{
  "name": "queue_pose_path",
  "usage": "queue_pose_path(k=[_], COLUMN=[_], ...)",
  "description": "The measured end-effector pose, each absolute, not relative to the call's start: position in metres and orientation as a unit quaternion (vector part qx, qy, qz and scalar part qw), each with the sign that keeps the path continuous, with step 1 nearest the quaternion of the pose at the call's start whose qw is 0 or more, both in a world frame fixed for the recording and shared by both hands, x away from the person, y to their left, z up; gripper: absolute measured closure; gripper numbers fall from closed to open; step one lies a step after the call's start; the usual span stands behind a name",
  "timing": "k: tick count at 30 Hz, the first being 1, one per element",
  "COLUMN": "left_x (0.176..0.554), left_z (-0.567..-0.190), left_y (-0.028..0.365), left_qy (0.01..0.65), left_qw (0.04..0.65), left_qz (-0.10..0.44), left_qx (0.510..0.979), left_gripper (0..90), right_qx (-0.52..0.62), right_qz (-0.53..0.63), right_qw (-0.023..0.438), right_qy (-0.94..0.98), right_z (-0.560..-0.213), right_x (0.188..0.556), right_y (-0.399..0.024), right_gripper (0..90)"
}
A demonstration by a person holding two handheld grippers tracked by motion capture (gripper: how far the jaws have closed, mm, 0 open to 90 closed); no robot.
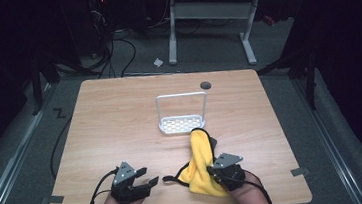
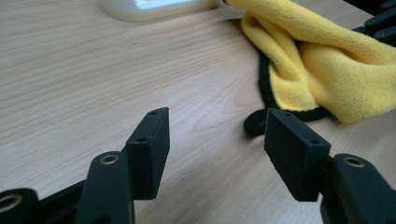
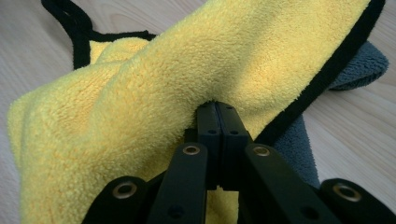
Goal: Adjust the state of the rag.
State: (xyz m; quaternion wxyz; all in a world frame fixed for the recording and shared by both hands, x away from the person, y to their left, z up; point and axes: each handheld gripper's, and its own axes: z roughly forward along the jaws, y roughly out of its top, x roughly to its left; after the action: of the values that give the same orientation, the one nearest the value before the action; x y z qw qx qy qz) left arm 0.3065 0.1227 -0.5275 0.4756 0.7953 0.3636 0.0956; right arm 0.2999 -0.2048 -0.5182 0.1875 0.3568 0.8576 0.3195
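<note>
A yellow cloth (image 1: 200,165) with a black edge and a grey underside lies bunched on the table near the front, just right of centre. My right gripper (image 1: 220,174) is shut on the yellow cloth (image 3: 154,102), its jaws pressed together with the fabric draped over them. My left gripper (image 1: 149,183) sits open at the front left of the cloth, its jaws wide apart over bare wood. In the left gripper view the cloth (image 2: 322,60) lies just beyond the right jaw, its black corner loop (image 2: 254,122) on the table.
A small white rack (image 1: 182,113) with a perforated base and a wire frame stands at the table's middle, just behind the cloth. A round cable hole (image 1: 205,85) is near the far edge. The wooden table (image 1: 115,118) ends at floor on all sides.
</note>
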Motion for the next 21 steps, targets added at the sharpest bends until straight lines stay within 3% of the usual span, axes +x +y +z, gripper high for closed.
queue_pose_path(k=[14,18,21], left_x=[0.293,0.292,0.291], left_z=[-0.533,-0.536,-0.538], left_y=[0.086,0.082,0.079], left_qy=[0.312,0.304,0.301], left_qw=[0.445,0.43,0.418], left_qz=[0.092,0.093,0.1], left_qx=[0.834,0.845,0.851], left_gripper=[42.0,47.7,55.5], right_qx=[0.284,0.28,0.3], right_qz=[0.328,0.329,0.349], right_qw=[0.18,0.181,0.176], right_qy=[0.883,0.883,0.87], right_z=[-0.52,-0.521,-0.513], right_x=[0.286,0.285,0.289], right_y=[-0.153,-0.151,-0.16], right_gripper=[88.5,86.5,76.9])
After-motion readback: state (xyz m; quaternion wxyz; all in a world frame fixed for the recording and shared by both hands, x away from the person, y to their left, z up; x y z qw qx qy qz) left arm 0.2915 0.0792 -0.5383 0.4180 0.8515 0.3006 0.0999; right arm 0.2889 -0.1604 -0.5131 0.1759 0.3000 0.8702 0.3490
